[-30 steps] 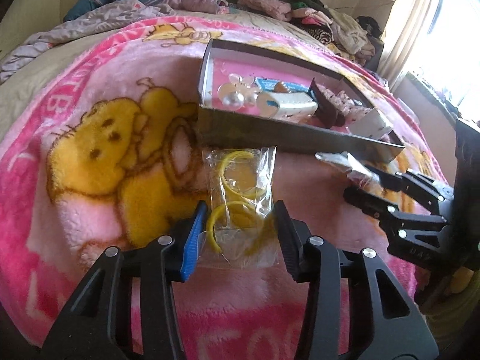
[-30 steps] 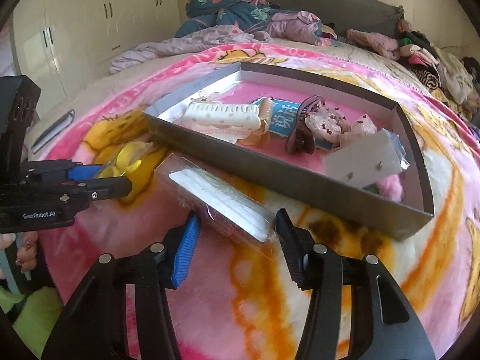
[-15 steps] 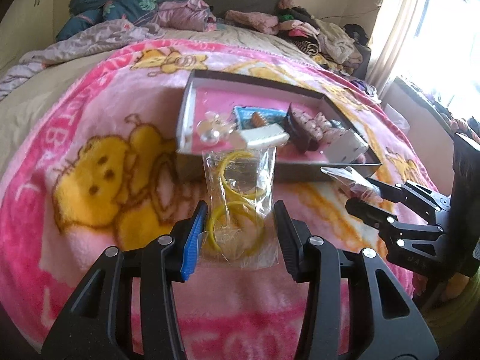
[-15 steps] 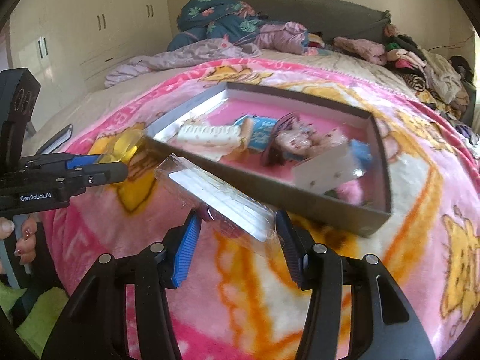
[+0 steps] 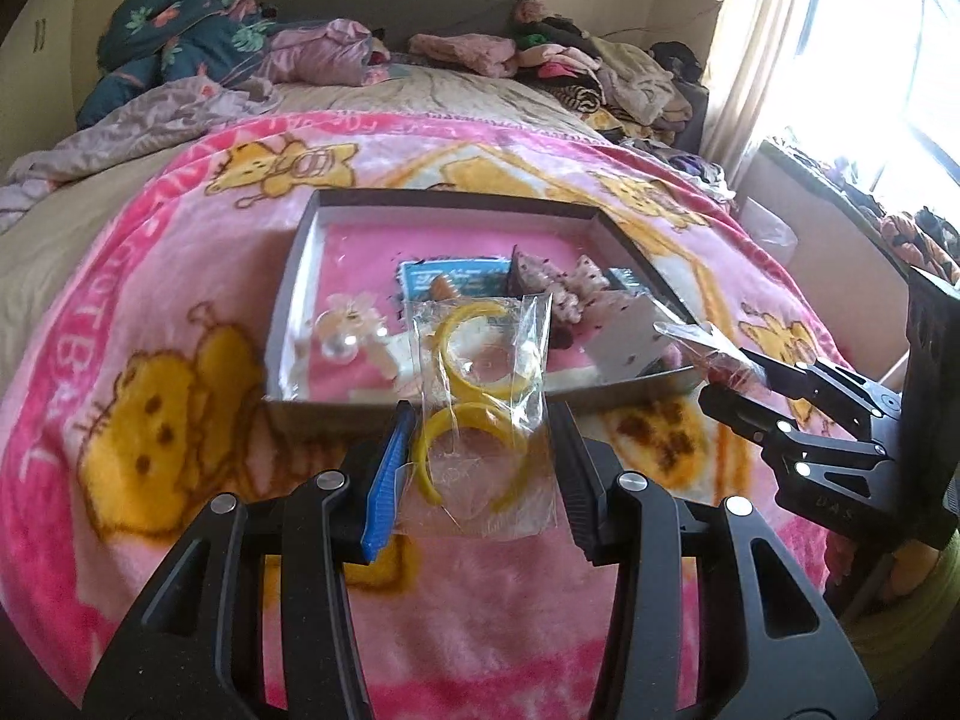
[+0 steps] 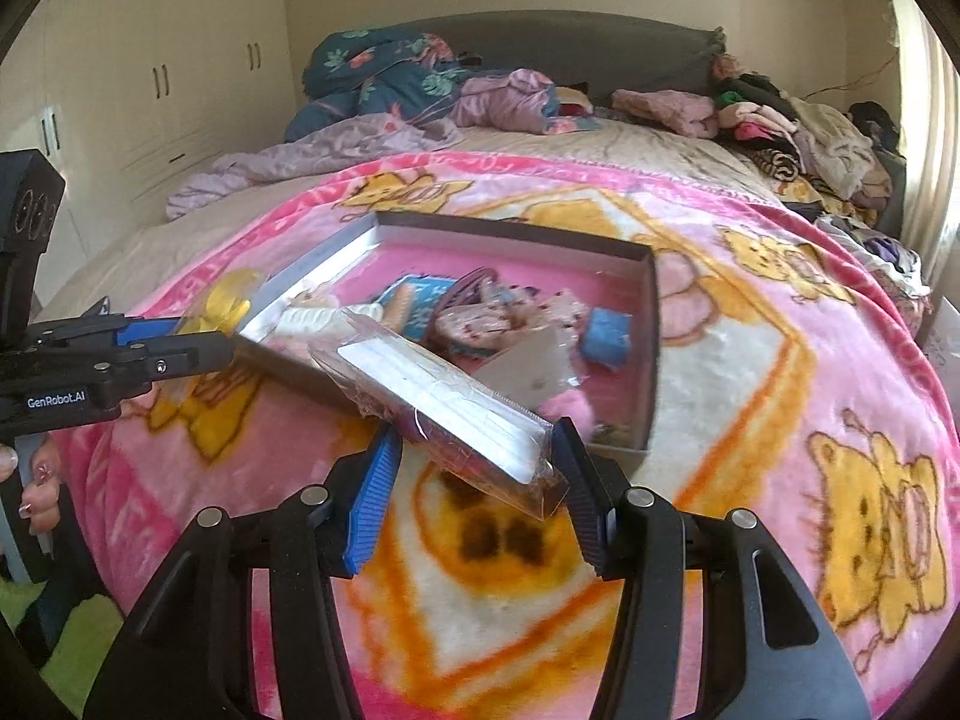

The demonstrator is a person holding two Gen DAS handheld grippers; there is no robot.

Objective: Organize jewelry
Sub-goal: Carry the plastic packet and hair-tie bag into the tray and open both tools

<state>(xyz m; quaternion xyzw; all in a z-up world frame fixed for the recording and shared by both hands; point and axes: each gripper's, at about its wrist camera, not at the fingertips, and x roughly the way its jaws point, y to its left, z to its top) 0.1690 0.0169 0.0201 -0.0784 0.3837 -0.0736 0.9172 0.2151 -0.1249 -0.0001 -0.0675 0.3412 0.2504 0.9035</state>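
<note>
Above the pink blanket (image 5: 150, 312) — left gripper (image 5: 480, 468) clamped on clear packet of yellow hoops (image 5: 480, 414); right gripper (image 6: 474, 492) clamped on clear packet with white card (image 6: 444, 402). Both packets held off the blanket, near the grey tray (image 6: 651, 360) of hair accessories.

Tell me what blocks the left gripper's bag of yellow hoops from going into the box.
Nothing visible blocks it. The bag of yellow hoops hangs above the box near wall; bare pink floor lies beyond the pearl clip.
</note>
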